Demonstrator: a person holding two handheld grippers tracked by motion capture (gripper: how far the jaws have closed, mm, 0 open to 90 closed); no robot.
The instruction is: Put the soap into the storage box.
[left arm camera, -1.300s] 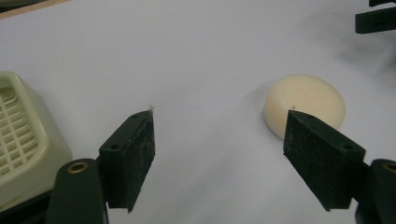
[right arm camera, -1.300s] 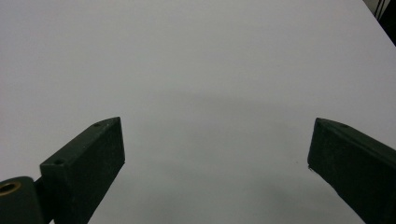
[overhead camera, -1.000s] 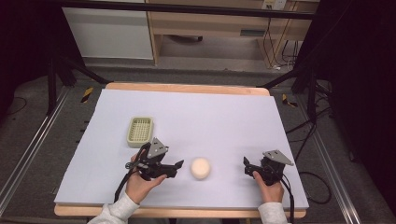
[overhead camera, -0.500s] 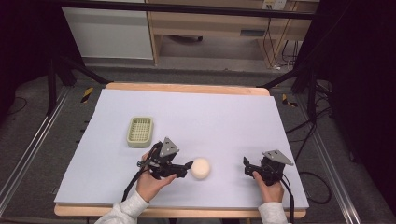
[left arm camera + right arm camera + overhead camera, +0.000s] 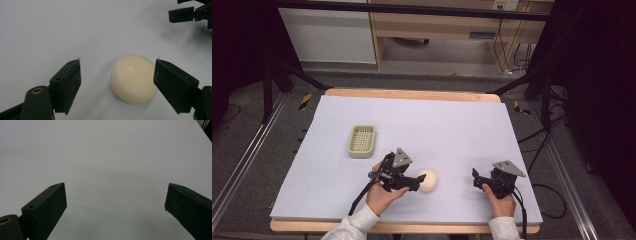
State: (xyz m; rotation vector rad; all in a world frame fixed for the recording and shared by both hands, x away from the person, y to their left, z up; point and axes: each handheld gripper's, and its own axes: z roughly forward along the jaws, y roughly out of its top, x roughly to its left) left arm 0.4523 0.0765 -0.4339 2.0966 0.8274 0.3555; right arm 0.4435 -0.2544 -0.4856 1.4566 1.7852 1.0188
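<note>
**Pale round lump sits between the left tongs near the front of the counter**

The cream-coloured lump [image 5: 134,78] is round and domed, so it has no long axis to speak of and points no particular way. In the left gripper view it lies on the white surface between the two black jaws, close against the one at the right of that view and clear of the other; whether it touches the nearer one I cannot tell. From the high view the same lump [image 5: 428,180] is just a small pale disc at the tip of the left tongs [image 5: 418,183], toward the front edge of the counter [image 5: 452,125]. The left tongs stand apart, not closed on anything.

The right tongs [image 5: 475,177] rest well off to the right, held by the other hand [image 5: 501,202]; the right gripper view has their jaws spread wide over bare white surface. The high view alone takes in a small pale green slotted tray [image 5: 362,141], behind and to the left of the lump, apart from it.
</note>
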